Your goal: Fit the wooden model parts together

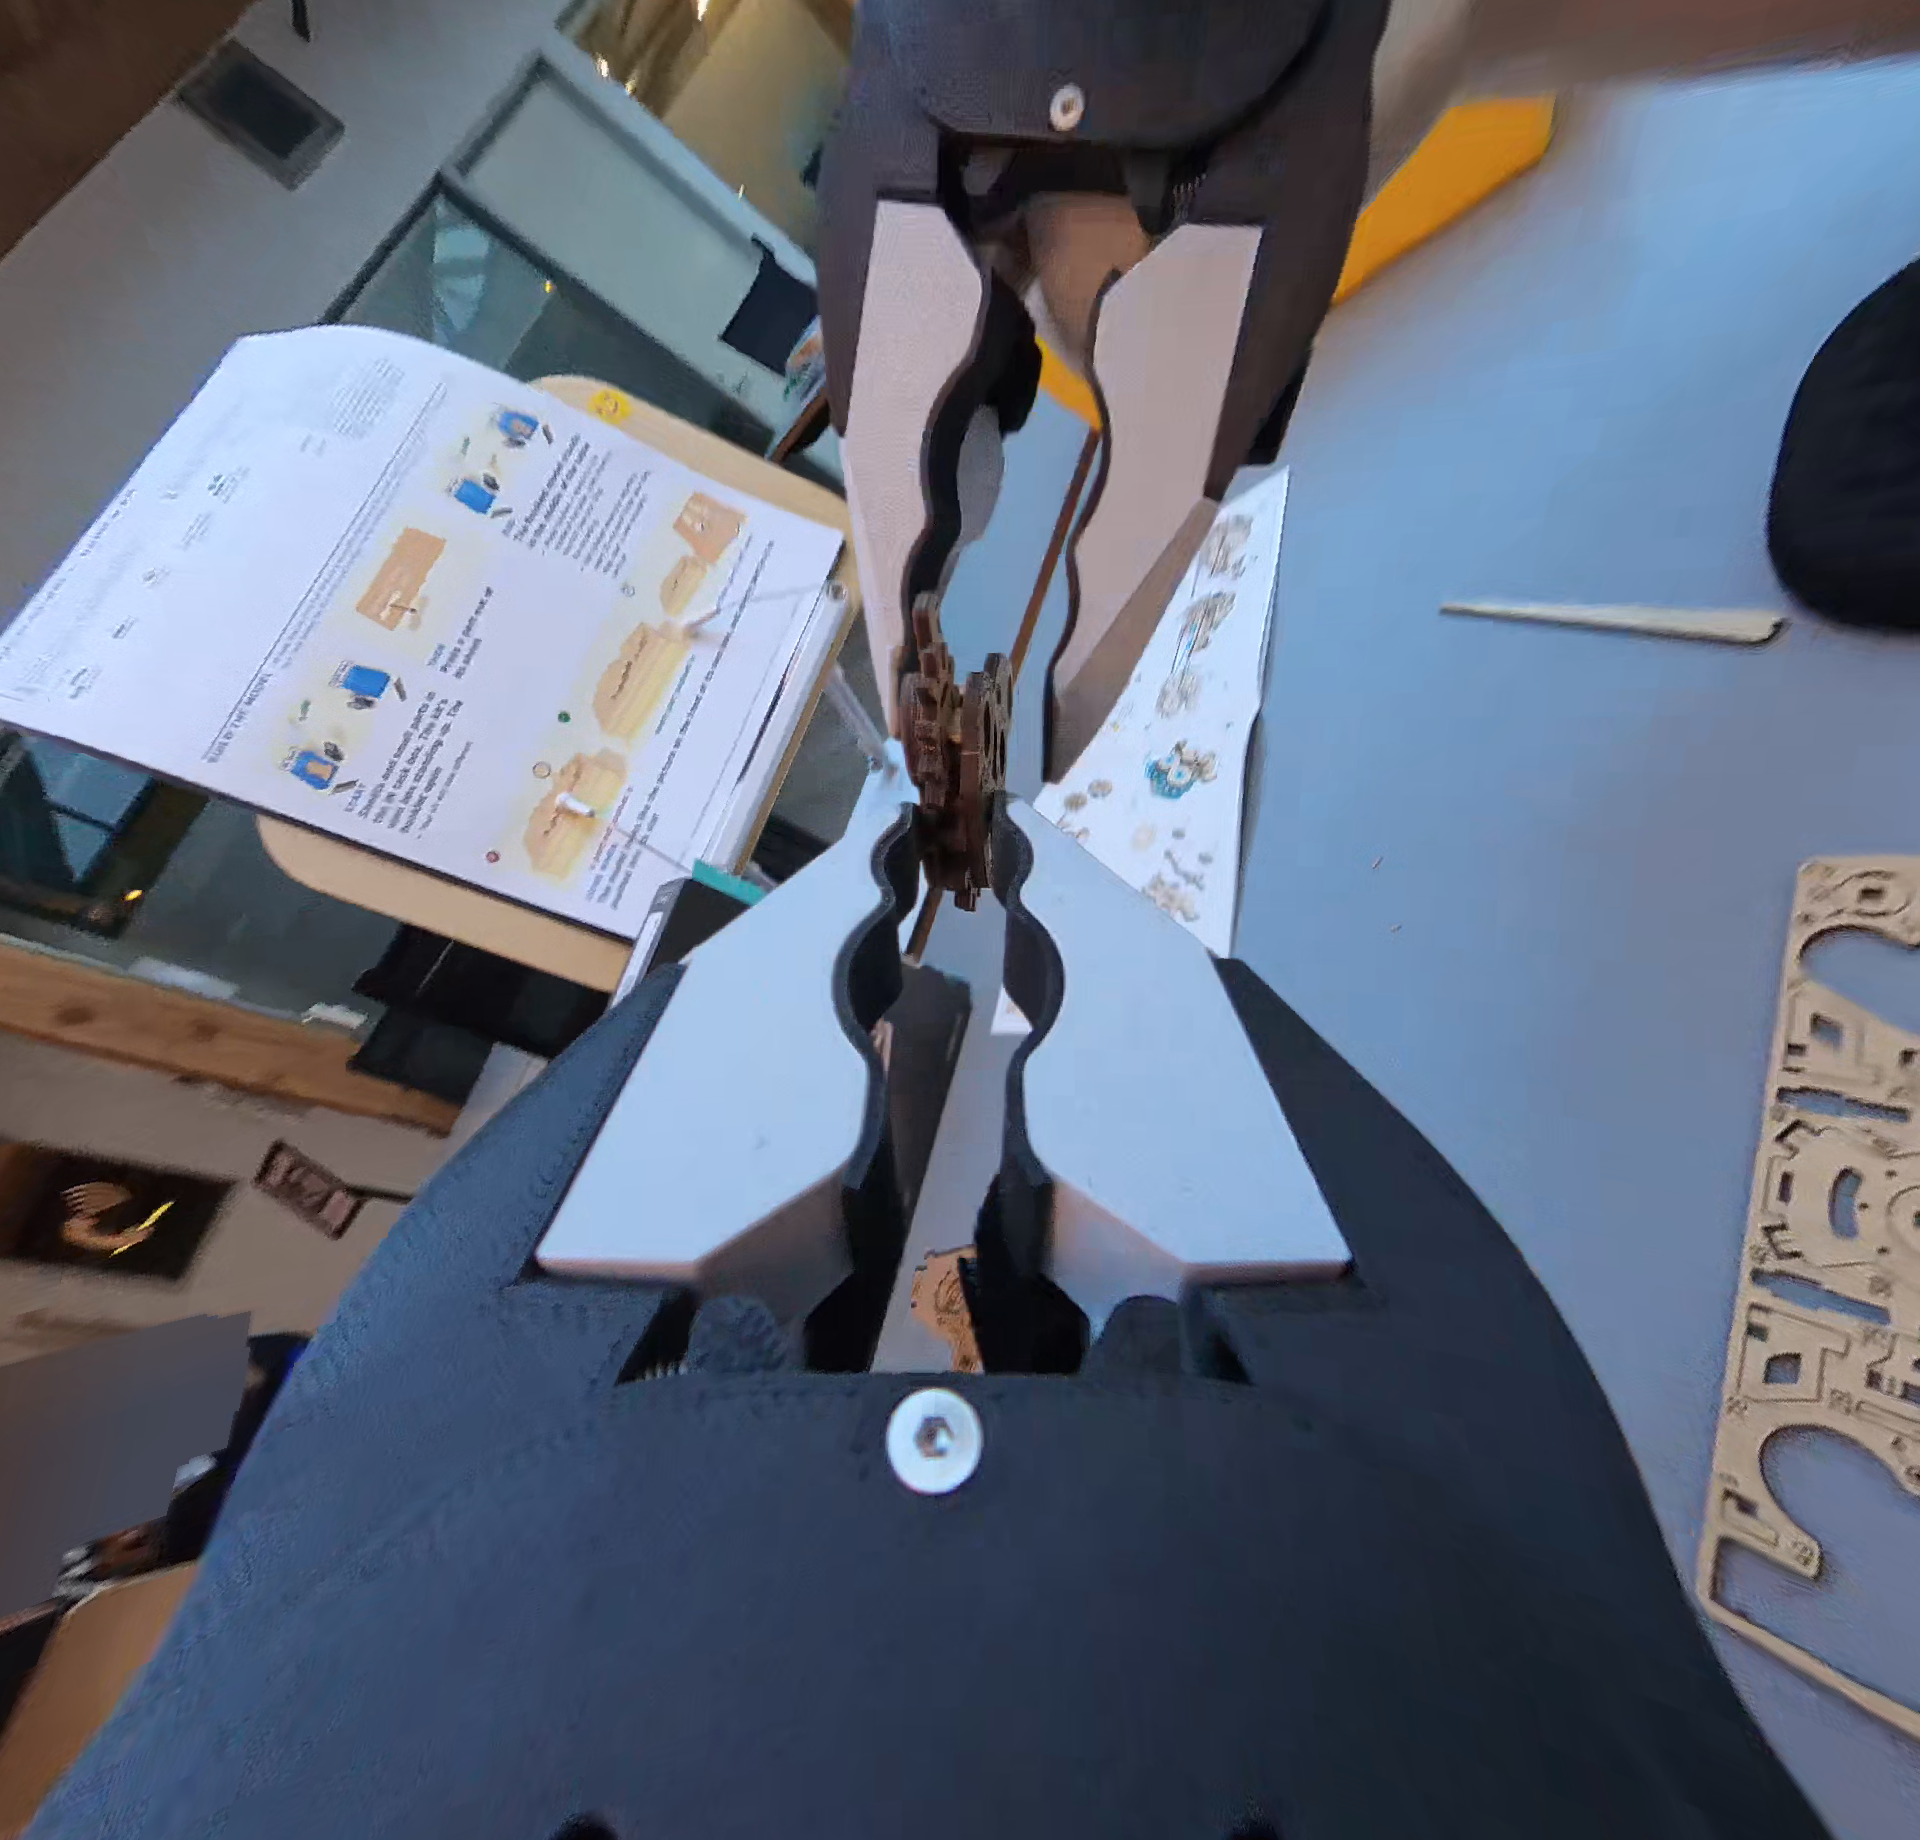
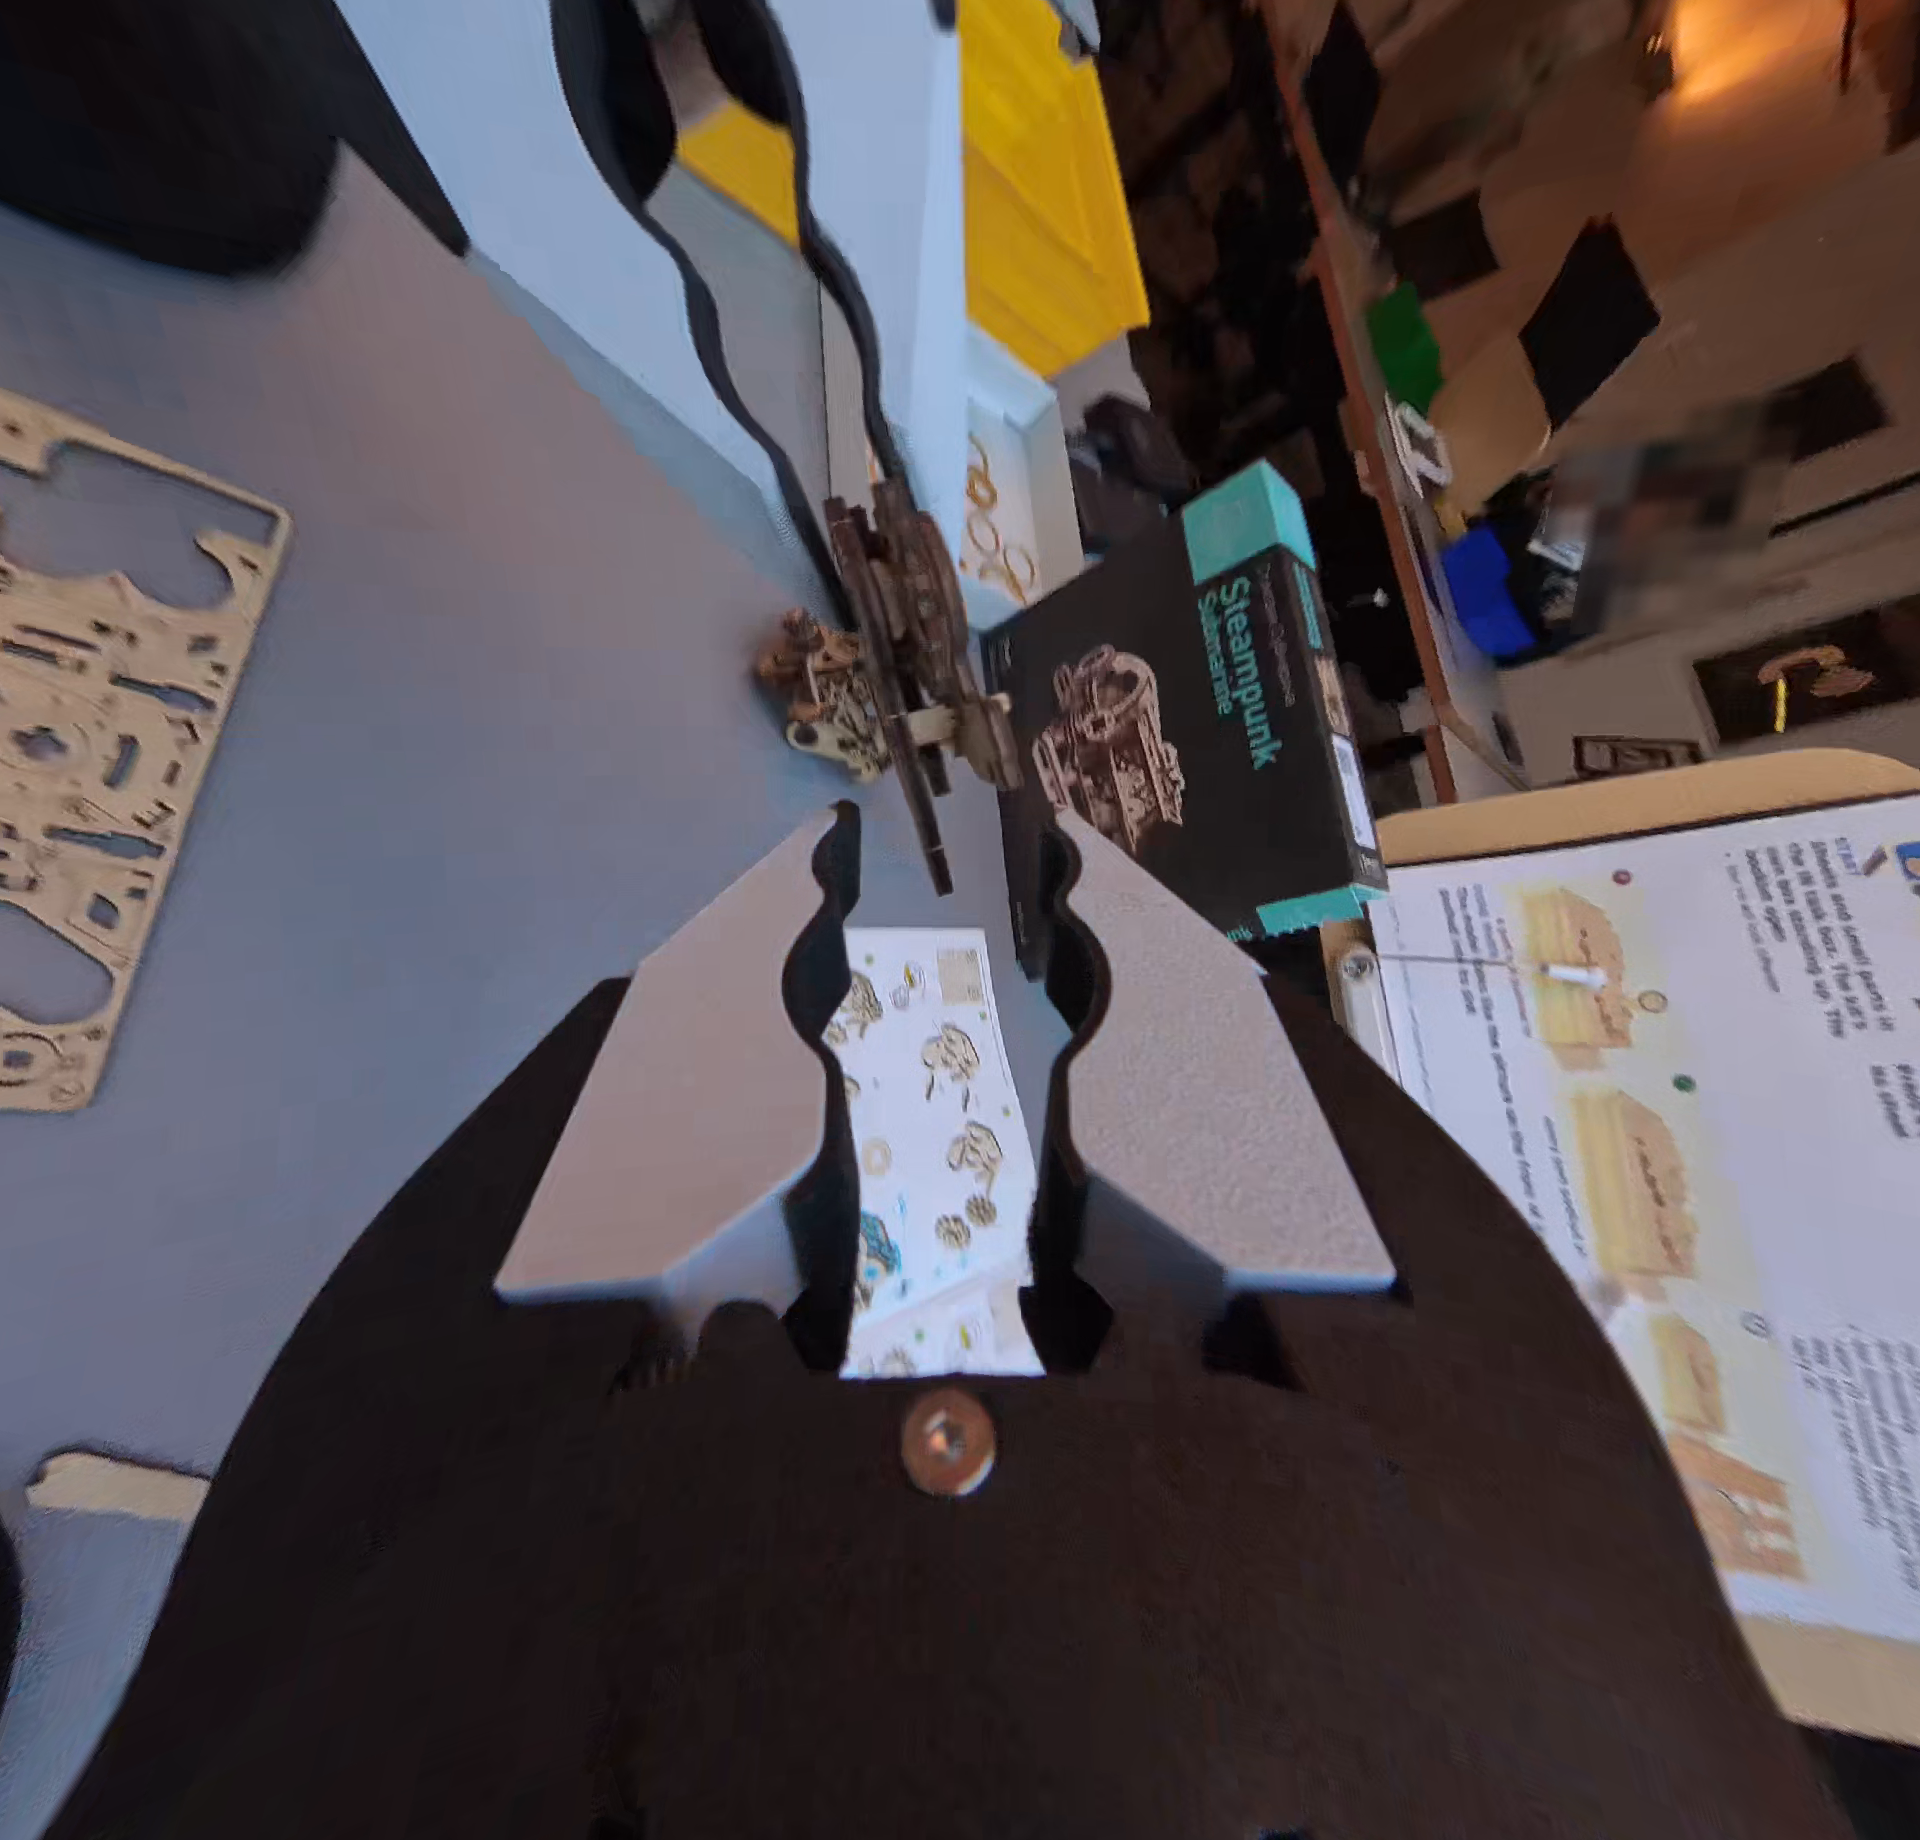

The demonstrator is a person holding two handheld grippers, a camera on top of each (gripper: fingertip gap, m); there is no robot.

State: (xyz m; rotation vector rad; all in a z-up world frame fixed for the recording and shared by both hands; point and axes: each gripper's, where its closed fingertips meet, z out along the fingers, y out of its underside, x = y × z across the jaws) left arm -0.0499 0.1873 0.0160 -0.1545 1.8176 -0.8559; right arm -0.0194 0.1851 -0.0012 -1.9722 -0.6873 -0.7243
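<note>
Left gripper [image 1: 954,834] at bottom, jaws closed on dark wooden gear piece [image 1: 954,751]. Right gripper [image 1: 977,637] opposite, reaching from top, fingers apart around same piece. Thin dark rod [image 1: 1055,554] runs between right fingers. Grey table [image 1: 1507,356] below. Instruction sheet [image 1: 416,606] on clipboard at left. Small picture leaflet [image 1: 1195,699] beside grippers. Punched-out plywood sheet [image 1: 1829,1271] at right edge. Thin wooden stick [image 1: 1610,621] upper right.

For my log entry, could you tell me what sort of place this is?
Probably a workshop or lab bench set up for model building: a grey table with a laser-cut wooden parts sheet, a model kit box, and an instruction page on a clipboard.
</note>
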